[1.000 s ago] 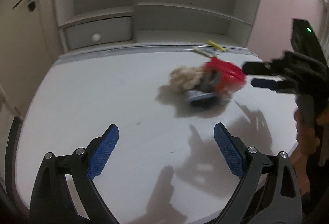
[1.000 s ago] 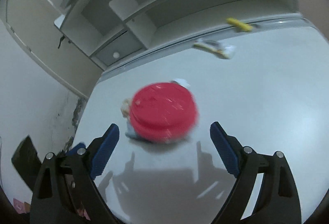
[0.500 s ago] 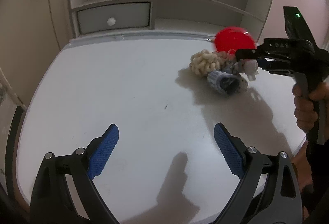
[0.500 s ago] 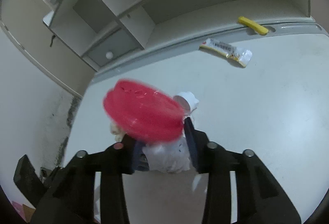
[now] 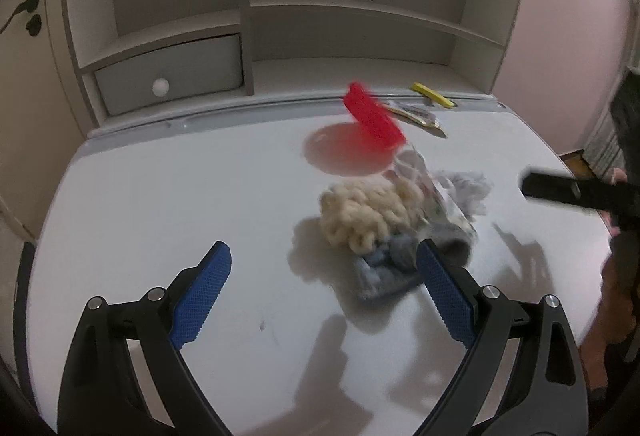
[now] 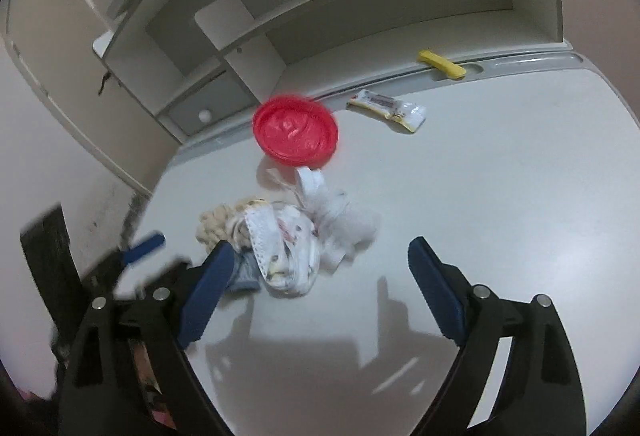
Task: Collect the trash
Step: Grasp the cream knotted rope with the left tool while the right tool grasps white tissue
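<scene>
Both claws, left gripper (image 5: 322,290) and right gripper (image 6: 320,286), gape empty over the trash pile (image 6: 288,240), probably ready to gather it; red lid (image 6: 296,132) tilts beyond.

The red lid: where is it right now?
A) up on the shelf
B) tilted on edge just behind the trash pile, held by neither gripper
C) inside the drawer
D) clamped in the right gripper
B: the red lid stands tilted behind the trash pile, while the left gripper and right gripper are both open and empty.
</scene>
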The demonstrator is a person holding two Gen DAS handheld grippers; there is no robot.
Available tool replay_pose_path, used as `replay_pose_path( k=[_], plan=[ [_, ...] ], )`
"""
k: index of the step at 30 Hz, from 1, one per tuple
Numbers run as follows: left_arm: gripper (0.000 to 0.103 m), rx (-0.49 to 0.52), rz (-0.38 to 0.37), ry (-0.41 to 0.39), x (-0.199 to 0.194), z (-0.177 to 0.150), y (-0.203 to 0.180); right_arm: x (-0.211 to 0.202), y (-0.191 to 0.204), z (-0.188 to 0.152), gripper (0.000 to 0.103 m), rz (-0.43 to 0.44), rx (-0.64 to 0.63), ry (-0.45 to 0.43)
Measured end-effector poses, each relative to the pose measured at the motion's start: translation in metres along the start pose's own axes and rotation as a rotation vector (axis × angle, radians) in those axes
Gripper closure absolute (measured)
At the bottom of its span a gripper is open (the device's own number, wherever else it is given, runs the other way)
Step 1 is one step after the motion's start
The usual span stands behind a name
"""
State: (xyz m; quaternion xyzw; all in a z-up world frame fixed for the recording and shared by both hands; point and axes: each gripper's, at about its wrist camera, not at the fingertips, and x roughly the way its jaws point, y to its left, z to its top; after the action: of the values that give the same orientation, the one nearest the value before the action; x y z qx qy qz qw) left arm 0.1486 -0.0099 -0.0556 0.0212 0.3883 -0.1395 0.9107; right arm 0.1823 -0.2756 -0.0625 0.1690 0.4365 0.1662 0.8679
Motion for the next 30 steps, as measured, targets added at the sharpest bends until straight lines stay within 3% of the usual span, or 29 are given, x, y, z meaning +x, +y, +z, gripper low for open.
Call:
replay_pose_path(
  k=[3, 10, 12, 14, 17, 23, 24, 25, 26, 27, 30],
  plan=[
    [0.012, -0.032, -0.002, -0.011, 0.000, 0.009, 0.010, 0.005, -0.002, -0.002, 0.022, -0.026, -0.020, 0.008],
    [0.012, 0.001, 0.008, -0.013, 0.001, 0.017, 0.016, 0.033, -0.001, 0.006, 0.034, -0.197, -0.149, 0.018],
    [0.012, 0.029, -0.003, -0.009, 0.005, 0.020, 0.011, 0.042, 0.001, 0.007, 0.042, -0.214, -0.177, 0.033],
    [0.012, 0.056, -0.015, -0.003, 0.010, 0.022, 0.005, 0.049, 0.003, 0.006, 0.068, -0.213, -0.199, 0.056],
    [0.012, 0.100, -0.030, 0.008, 0.020, 0.025, -0.005, 0.036, 0.006, 0.002, 0.073, -0.228, -0.210, 0.005],
    [0.013, 0.142, -0.055, 0.046, 0.046, 0.027, -0.015, -0.001, -0.002, -0.008, 0.073, -0.185, -0.153, -0.047],
    [0.020, 0.135, -0.070, 0.049, 0.047, 0.027, -0.013, -0.007, -0.004, -0.010, 0.073, -0.173, -0.141, -0.049],
    [0.040, 0.127, -0.087, 0.050, 0.048, 0.027, -0.013, -0.011, -0.005, -0.012, 0.073, -0.169, -0.134, -0.052],
    [0.050, 0.122, -0.106, 0.058, 0.049, 0.026, -0.013, -0.016, -0.007, -0.015, 0.073, -0.165, -0.124, -0.056],
    [0.070, 0.118, -0.123, 0.067, 0.050, 0.027, -0.013, -0.018, -0.008, -0.016, 0.073, -0.161, -0.119, -0.058],
    [0.082, 0.089, -0.096, 0.031, 0.036, 0.031, -0.010, -0.030, -0.013, -0.020, 0.073, -0.167, -0.099, -0.073]
  ],
)
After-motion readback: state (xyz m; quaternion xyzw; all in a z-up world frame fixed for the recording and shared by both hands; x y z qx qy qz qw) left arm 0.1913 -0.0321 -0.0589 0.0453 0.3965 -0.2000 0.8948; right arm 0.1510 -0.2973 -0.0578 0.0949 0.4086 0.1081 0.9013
